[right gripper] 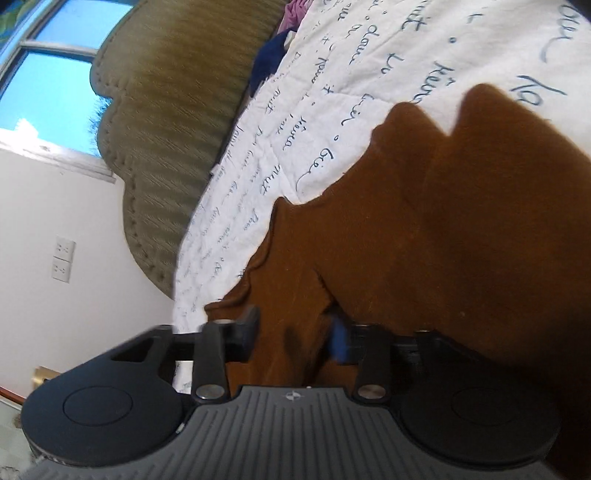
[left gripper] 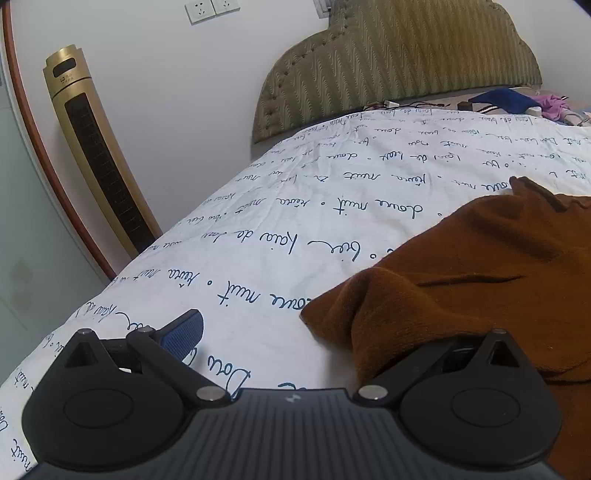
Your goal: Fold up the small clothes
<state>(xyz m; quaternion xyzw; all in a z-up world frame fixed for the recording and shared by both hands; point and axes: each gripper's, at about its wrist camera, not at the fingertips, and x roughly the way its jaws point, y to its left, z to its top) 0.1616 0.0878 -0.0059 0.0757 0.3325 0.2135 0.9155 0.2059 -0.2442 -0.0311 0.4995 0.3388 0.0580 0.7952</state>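
Through my right wrist camera, my right gripper (right gripper: 293, 338) pinched a fold of the brown garment (right gripper: 461, 240) at lower centre; the white script-printed quilt (right gripper: 424, 48) filled the upper right, the olive headboard (right gripper: 173, 122) upper left.

One brown garment (left gripper: 480, 273) before you, on one white script-printed bedspread (left gripper: 295, 206). One padded olive headboard (left gripper: 399, 59). One gold tower fan (left gripper: 96, 155). Two wall sockets (left gripper: 212, 8) side by side in your left view; two stacked sockets (right gripper: 63, 260) in your right view, maybe the same pair. One window (right gripper: 44, 74). One dark blue cloth (left gripper: 506, 99), one pink cloth (left gripper: 552, 103) near headboard. Two grippers: left gripper (left gripper: 317, 339), right gripper (right gripper: 293, 334).
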